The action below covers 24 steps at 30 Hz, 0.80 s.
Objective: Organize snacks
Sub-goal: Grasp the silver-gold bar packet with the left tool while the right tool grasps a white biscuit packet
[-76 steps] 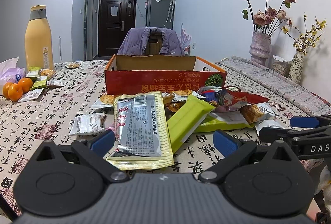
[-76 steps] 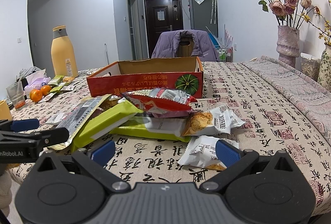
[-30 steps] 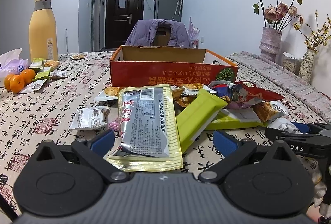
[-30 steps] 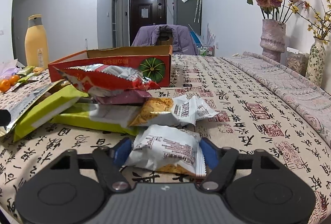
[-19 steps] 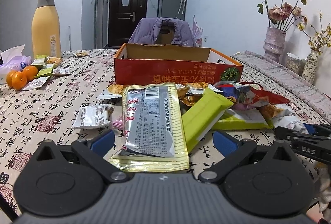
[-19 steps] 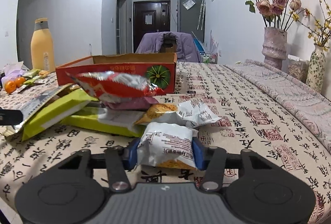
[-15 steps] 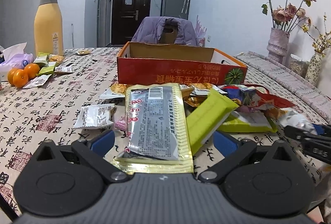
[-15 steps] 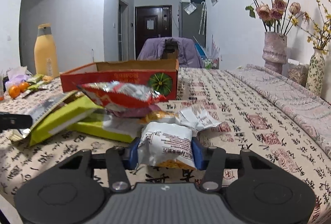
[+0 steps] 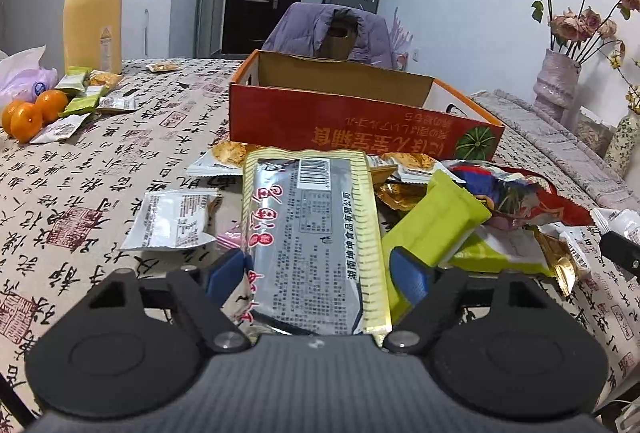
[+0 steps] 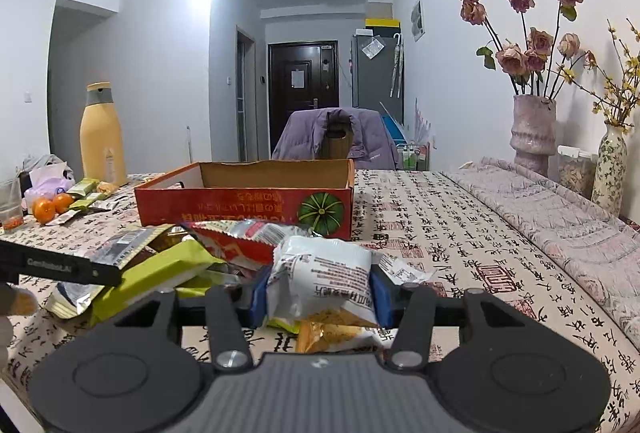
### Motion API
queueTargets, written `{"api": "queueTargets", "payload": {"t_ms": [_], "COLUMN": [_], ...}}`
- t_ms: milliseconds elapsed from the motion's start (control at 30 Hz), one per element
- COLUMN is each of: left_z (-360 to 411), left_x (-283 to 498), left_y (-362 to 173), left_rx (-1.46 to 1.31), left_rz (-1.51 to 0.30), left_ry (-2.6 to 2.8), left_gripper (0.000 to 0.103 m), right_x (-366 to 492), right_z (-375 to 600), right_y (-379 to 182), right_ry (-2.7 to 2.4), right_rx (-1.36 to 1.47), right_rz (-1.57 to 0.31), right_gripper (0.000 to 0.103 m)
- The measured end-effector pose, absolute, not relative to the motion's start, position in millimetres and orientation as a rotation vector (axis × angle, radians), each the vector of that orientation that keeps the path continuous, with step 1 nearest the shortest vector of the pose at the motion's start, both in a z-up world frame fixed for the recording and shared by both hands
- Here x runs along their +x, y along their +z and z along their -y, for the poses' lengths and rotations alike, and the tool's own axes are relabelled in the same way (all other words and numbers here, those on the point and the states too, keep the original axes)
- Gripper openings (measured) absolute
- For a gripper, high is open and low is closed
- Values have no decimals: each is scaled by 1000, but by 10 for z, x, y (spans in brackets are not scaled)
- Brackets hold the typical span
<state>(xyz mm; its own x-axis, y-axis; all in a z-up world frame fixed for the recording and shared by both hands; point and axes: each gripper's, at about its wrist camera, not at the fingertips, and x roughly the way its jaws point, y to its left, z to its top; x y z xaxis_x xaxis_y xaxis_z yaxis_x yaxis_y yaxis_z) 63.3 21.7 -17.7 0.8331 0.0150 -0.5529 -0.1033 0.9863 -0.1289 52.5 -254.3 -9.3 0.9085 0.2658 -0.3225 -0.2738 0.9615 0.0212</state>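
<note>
Closing the left gripper (image 9: 318, 271) around the long silver packet (image 9: 314, 245) on the table, jaws not yet clearly pressing (best squeezing mid-width, avoiding the green bar (image 9: 434, 229) beside it). Tilting gently downward. Clamping the white pouch (image 10: 320, 279) in the right gripper (image 10: 320, 299), aiming nearly level toward the open box (image 10: 248, 203) beyond.

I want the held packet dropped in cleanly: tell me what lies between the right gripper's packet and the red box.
The right gripper is shut on the white snack packet. Between it and the red box lies the red foil bag on the snack pile, low on the table. The box is open-topped; nothing visible blocks a path above the pile.
</note>
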Motion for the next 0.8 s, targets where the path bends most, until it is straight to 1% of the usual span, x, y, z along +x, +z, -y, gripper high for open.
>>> {"api": "queueTargets", "payload": {"t_ms": [33, 200, 300, 333, 467, 567, 800], "left_z": [-214, -232, -272, -291, -351, -350, -350], "left_x": [630, 611, 580, 572, 527, 483, 396], "left_y": [-175, -170, -154, -147, -126, -97, 90], "left_rx": [-156, -171, -185, -191, -205, -199, -181], "left_rz": [-582, -576, -562, -560, -551, -535, -477], "left_ry": [56, 32, 27, 29, 21, 19, 14], "left_gripper": [74, 66, 57, 52, 44, 43, 43], "right_x": [517, 496, 485, 479, 474, 471, 468], "right_z": [2544, 2547, 2528, 2522, 2508, 2496, 2482], "right_y": [-93, -78, -65, -61, -52, -39, 51], "right_ry": [278, 280, 283, 285, 296, 301, 317], "right_rx": [-23, -20, -21, -20, -11, -6, 2], "right_rz": [-330, -329, -329, -328, -330, -330, -306], "right_gripper": [49, 49, 49, 49, 49, 49, 49]}}
